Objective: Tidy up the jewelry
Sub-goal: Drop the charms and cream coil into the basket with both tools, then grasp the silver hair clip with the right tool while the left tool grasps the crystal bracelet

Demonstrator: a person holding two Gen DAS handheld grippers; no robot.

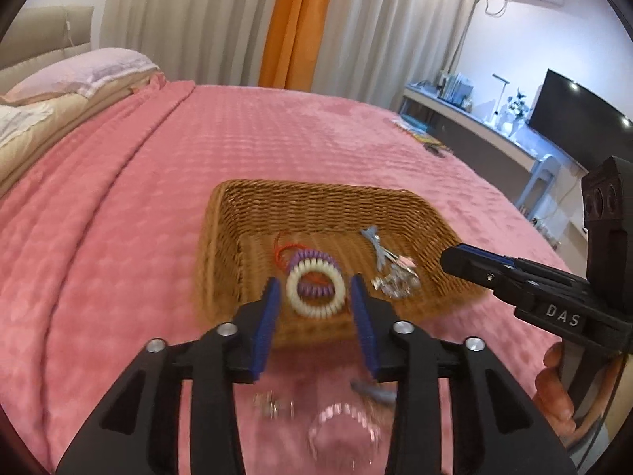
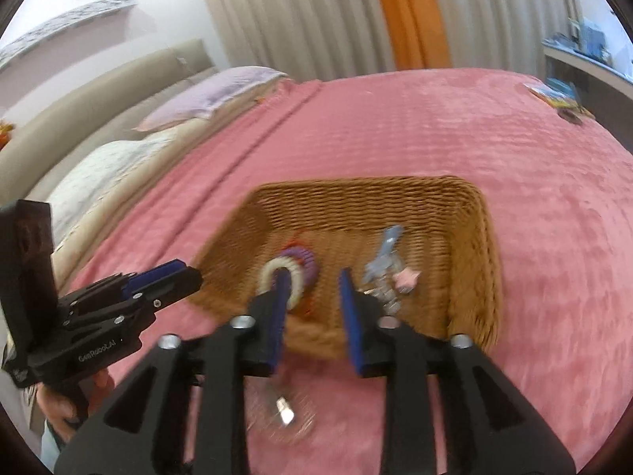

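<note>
A brown wicker basket (image 1: 316, 206) (image 2: 470, 213) sits on the pink bedspread. Inside lie a cream coil band (image 1: 315, 291) (image 2: 277, 269) on a purple coil band (image 1: 312, 257), a red cord (image 1: 283, 251), a blue clip (image 1: 374, 243) (image 2: 385, 257) and silver pieces (image 1: 397, 283). My left gripper (image 1: 314, 297) is open and empty above the basket's near rim. My right gripper (image 2: 312, 289) is open and empty over the basket. On the bedspread in front lie a clear pink bracelet (image 1: 344, 423), a silver piece (image 1: 271, 405) (image 2: 285, 409) and a blue-grey clip (image 1: 374, 392).
The pink bedspread (image 1: 158, 198) spreads all around the basket. Pillows (image 1: 79, 75) lie at the far left. A book (image 1: 415, 124) lies at the bed's far right edge. A desk with a TV (image 1: 573, 118) stands to the right.
</note>
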